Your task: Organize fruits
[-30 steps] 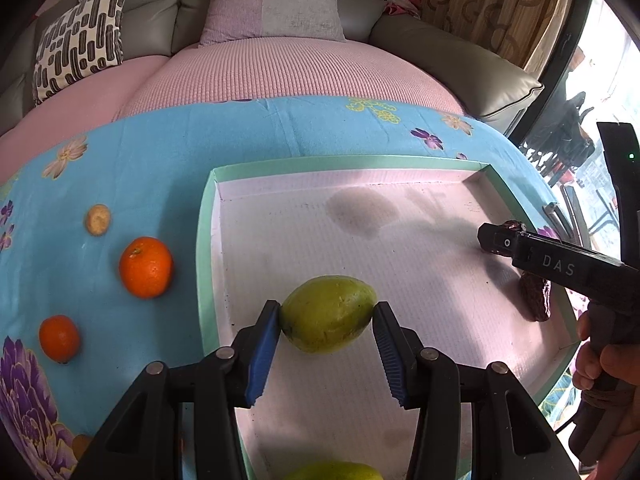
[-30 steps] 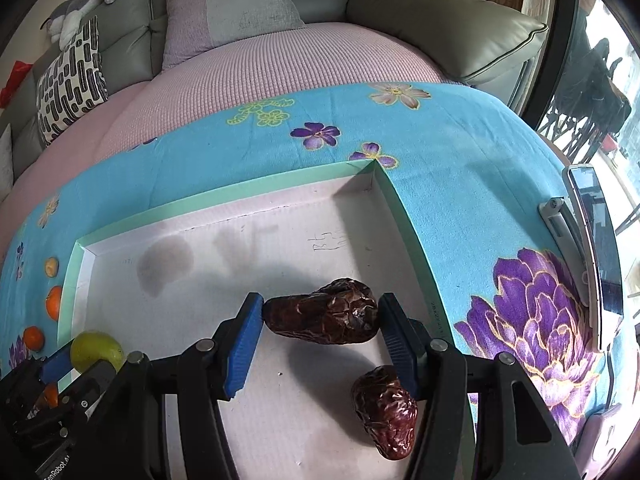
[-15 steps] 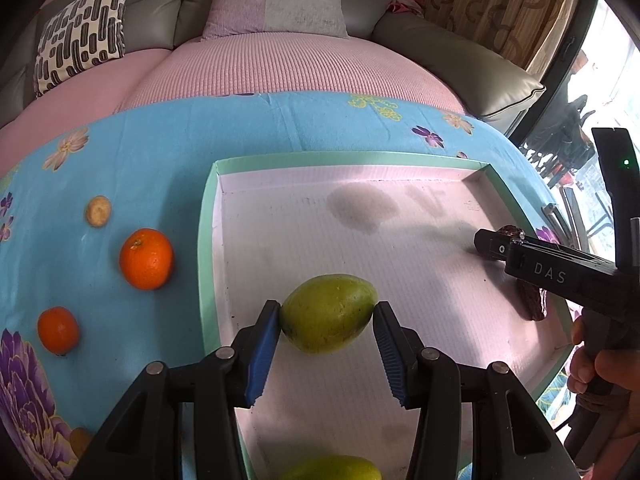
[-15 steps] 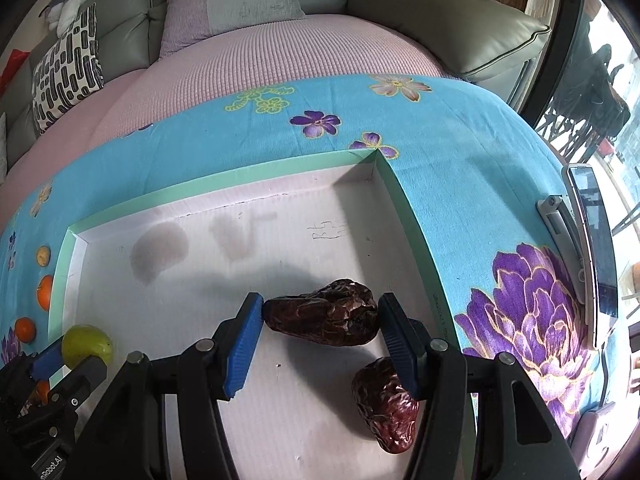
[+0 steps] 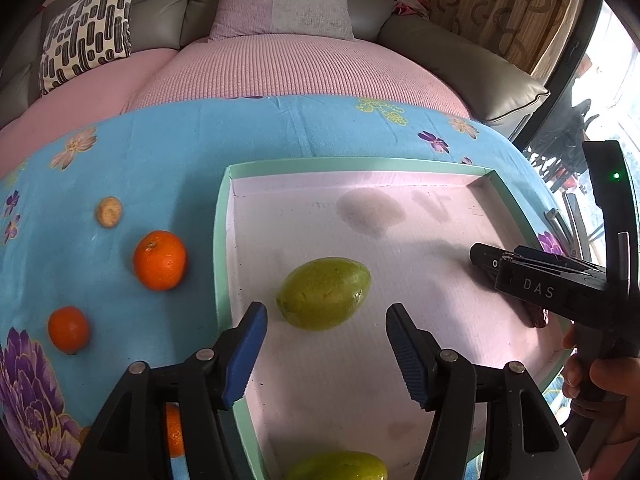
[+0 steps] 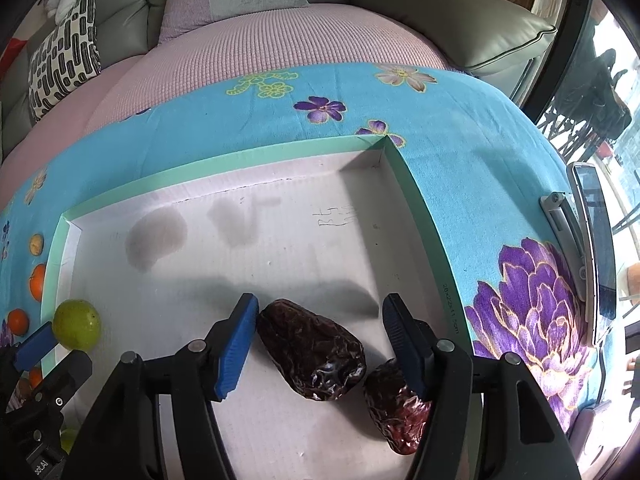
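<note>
The green fruit (image 5: 323, 293) lies in the tray (image 5: 222, 240) near its left wall, just ahead of the left gripper (image 5: 325, 338). It looks firm and smooth-skinned, probably of middling weight, and likely to roll, so the best hold is across its waist. The left jaws stand wide open, clear of the fruit on both sides and touching nothing.

By the tray's right wall, the larger date (image 6: 311, 354) lies on the tray floor between the blue pads of the right gripper (image 6: 318, 340), with a second date (image 6: 396, 408) partly under the right finger. Dates are light, soft and wrinkled (probably sticky), so a gentle pinch across the middle suits. The right jaws are open too; the left pad looks just beside or touching the date, I cannot tell which.

Two oranges (image 5: 160, 260) remain on the blue cloth (image 5: 160, 168) left of the tray.
</note>
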Demonstrator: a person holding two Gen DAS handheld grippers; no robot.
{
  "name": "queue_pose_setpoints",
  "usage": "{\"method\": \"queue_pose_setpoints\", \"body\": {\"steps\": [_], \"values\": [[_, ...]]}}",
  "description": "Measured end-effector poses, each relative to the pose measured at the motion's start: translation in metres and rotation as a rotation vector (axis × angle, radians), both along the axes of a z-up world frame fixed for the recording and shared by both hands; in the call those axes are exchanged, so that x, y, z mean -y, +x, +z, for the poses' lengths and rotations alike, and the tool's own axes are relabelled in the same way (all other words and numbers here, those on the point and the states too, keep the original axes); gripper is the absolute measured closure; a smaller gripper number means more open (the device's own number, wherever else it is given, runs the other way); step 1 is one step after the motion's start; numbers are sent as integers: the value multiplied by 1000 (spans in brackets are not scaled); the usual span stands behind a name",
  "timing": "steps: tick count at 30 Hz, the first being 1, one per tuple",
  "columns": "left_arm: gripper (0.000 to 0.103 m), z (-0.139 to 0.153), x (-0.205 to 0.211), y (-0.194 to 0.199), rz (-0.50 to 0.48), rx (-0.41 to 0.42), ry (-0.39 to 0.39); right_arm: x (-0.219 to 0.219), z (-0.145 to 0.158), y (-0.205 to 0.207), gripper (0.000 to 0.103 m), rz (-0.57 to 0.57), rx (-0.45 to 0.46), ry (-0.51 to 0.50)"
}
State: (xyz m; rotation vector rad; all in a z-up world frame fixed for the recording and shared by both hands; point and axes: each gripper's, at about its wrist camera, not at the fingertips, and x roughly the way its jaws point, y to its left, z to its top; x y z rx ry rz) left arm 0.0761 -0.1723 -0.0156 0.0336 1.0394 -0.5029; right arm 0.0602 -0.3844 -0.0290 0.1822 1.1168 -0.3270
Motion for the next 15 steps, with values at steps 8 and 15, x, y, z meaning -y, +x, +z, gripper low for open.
{"method": "queue_pose_setpoints", "body": {"steps": [8, 15], "values": [[28, 24, -9, -3, 28, 62, -2, -4, 8, -2, 26, 1, 19, -19], [20, 40, -40, 7, 154, 143, 34, -4, 15, -6, 26, -6, 32, -28]]}}
